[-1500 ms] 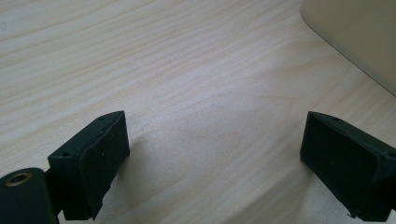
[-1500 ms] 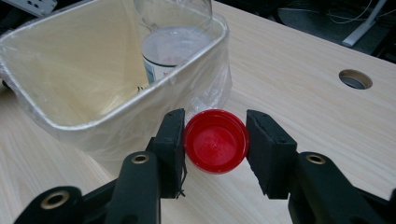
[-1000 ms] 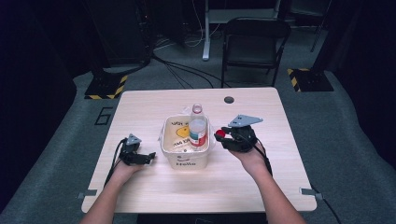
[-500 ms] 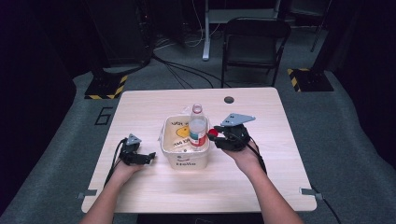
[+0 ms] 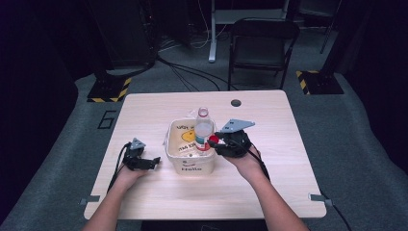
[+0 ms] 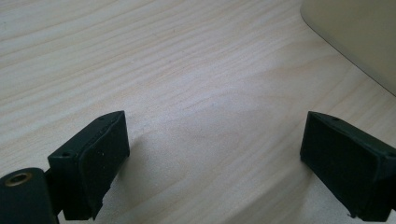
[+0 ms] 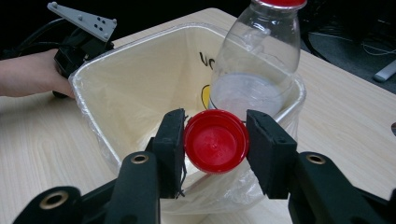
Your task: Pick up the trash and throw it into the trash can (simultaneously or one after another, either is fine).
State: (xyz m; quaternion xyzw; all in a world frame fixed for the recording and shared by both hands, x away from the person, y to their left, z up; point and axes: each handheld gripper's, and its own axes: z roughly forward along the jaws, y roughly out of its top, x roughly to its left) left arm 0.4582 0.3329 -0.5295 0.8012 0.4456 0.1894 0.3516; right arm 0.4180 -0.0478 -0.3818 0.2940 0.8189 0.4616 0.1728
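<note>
A cream bin (image 5: 188, 163) lined with clear plastic stands mid-table, its rim (image 7: 140, 42) close in the right gripper view. A clear plastic bottle (image 5: 204, 129) with a red top (image 7: 280, 3) leans inside the bin against its right wall. My right gripper (image 5: 213, 140) is shut on a red bottle cap (image 7: 215, 141), held over the bin's right rim beside the bottle. My left gripper (image 5: 155, 161) rests on the table just left of the bin, open, with bare wood between its fingers (image 6: 91, 163). The left gripper (image 7: 79, 39) also shows beyond the bin in the right gripper view.
The wooden table (image 5: 269, 187) has a round cable hole (image 5: 235, 102) near its far edge. A black chair (image 5: 262, 43) stands behind the table, with cables and hazard-striped stand feet (image 5: 108, 89) on the floor.
My right gripper has moved left with the red cap, from beside the bin to over its right rim. The left gripper has stayed put.
</note>
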